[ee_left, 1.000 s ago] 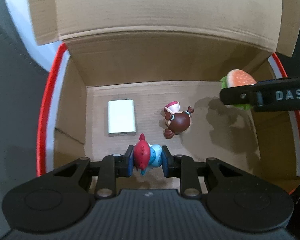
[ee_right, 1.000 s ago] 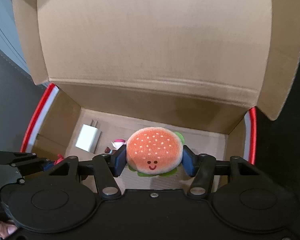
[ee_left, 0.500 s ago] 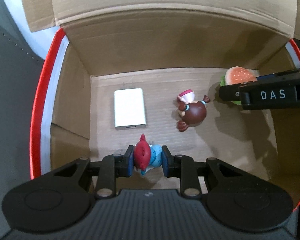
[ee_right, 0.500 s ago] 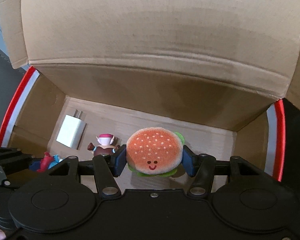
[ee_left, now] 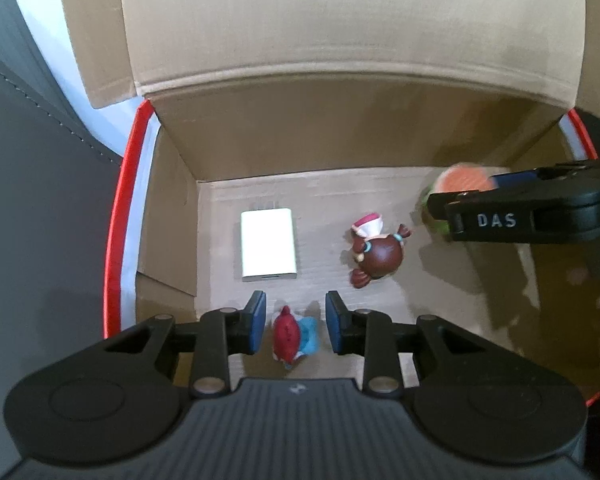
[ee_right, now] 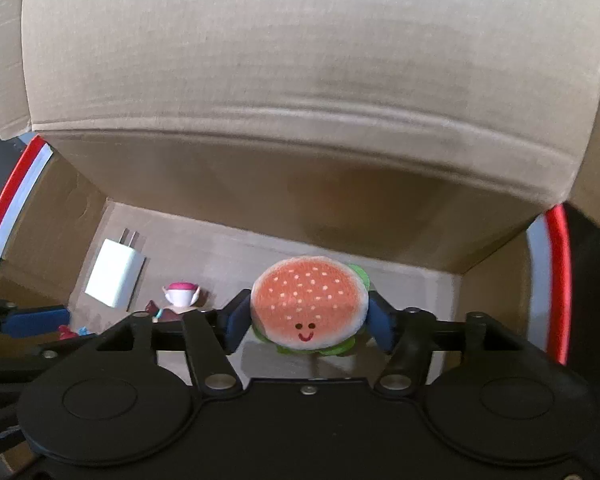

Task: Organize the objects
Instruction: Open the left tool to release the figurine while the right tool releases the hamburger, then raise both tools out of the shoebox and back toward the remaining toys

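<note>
box: open carton with red-and-white edging, filling both views; back flap standing up across the top of each frame

left gripper: jaws have just been opening and are now standing clear of the red toy, a gap showing on both sides; released

red toy: small red-and-blue figure lying on the box floor at lower centre of the left view, between the blue pads but touching neither

right gripper: jaws have just been opening; the burger is sitting between them at centre of the right view, the left pad seeming to be parting from it, the right pad hidden behind its edge; looking let go or nearly so

burger: plush with a smiling face, low in the box near the right wall; whether it is resting on the floor I cannot tell

charger: white plug lying flat at centre left of the left view, just beyond the left gripper

doll: brown-haired figure with a pink cap, lying between the charger and the burger

stage: both toys are being dropped off, withdrawal probably coming next

risk, left: lifting out crooked could be catching the red toy on a pad and dragging it, since the gaps are narrow

risk, right: soft plush may be clinging to a pad and riding up, or rolling onto the doll just beside it

risk, flap: rising hands could be knocking the back flap down over the opening
</note>
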A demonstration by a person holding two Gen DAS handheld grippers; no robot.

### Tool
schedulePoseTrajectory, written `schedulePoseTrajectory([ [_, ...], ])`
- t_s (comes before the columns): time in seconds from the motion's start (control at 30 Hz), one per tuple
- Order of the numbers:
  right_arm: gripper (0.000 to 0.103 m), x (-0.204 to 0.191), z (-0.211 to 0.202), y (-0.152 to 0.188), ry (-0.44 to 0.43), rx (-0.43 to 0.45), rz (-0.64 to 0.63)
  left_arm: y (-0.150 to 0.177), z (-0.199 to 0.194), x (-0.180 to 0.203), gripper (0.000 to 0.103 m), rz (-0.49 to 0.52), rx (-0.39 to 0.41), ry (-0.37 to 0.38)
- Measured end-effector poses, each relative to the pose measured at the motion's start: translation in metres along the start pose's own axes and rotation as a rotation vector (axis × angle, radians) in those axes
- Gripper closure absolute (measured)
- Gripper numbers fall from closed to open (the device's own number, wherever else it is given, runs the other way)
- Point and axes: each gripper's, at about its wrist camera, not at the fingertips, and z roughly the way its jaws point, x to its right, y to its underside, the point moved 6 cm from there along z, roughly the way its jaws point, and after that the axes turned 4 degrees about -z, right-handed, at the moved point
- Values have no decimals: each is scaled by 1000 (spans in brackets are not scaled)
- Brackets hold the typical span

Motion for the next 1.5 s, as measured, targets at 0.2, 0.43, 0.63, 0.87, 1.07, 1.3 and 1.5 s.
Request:
schedulePoseTrajectory([
  [0.2,39,0,-10,0,-37,-7,17,-3,-13,2,71,-41,-1,40],
  [0.43,35,3,-39,-6,-80,19,51,-5,-34,3,59,-66,16,55],
  [0.63,28,5,-70,-7,-129,39,85,-10,-70,3,38,-77,86,70],
  [0.87,11,3,-116,-10,-178,106,93,-12,-106,6,26,-46,141,85],
  [1.07,1,1,-140,-4,-217,139,130,-8,-136,2,18,-55,170,89],
  [1.3,0,1,-161,10,-256,157,180,0,-166,-1,11,-68,210,82],
  [1.5,0,-1,-181,27,-282,170,184,15,-184,-6,9,-79,223,78],
])
